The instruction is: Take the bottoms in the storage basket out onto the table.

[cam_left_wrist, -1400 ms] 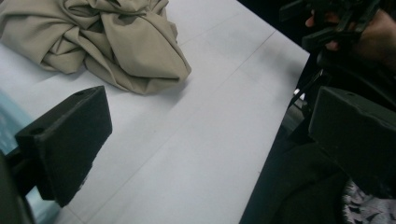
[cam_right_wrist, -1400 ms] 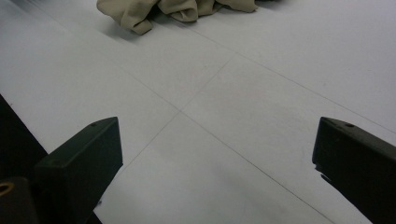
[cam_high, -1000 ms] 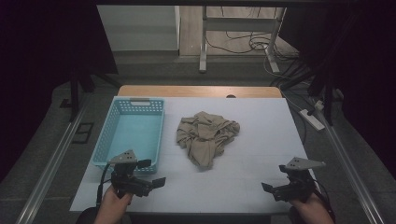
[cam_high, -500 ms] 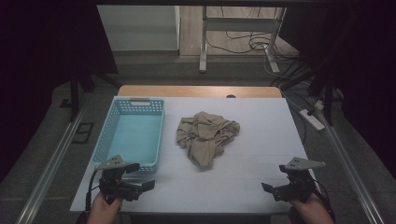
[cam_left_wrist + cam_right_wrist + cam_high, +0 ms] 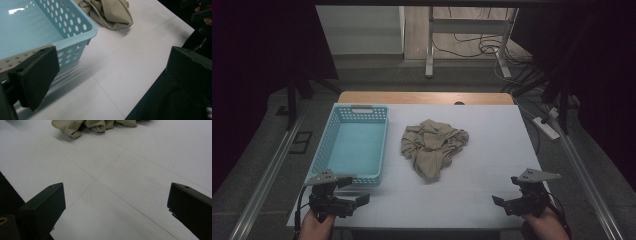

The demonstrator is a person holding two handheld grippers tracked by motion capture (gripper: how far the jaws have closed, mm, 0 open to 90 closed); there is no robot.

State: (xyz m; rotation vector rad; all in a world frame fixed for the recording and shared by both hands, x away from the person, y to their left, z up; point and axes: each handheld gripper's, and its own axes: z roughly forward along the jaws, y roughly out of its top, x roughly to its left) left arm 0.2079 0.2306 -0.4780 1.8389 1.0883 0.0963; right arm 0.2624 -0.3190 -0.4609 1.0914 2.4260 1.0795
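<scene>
Left hand-held gripper (image 5: 354, 201) spread wide, empty, just short of the basket (image 5: 353, 145) (light blue, perforated). Right hand-held gripper (image 5: 503, 201) likewise agape, holding nothing; crumpled cloth (image 5: 433, 146) well ahead on the tabletop (image 5: 492, 170).

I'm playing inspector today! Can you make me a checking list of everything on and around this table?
Surface: white table with faint seam lines; a wooden strip shows along its far edge.
Job's things: empty light blue basket at the left; crumpled tan cloth in the middle, beside the basket, not in it.
Clutter: nothing seen.
Grippers: left gripper near the basket's front corner, jaws open, holding nothing; right gripper at the near right edge, jaws open, holding nothing.
Cables: black cables on the floor beyond the table; a white power strip at the right.
Surroundings: dark room, metal frame legs behind.
</scene>
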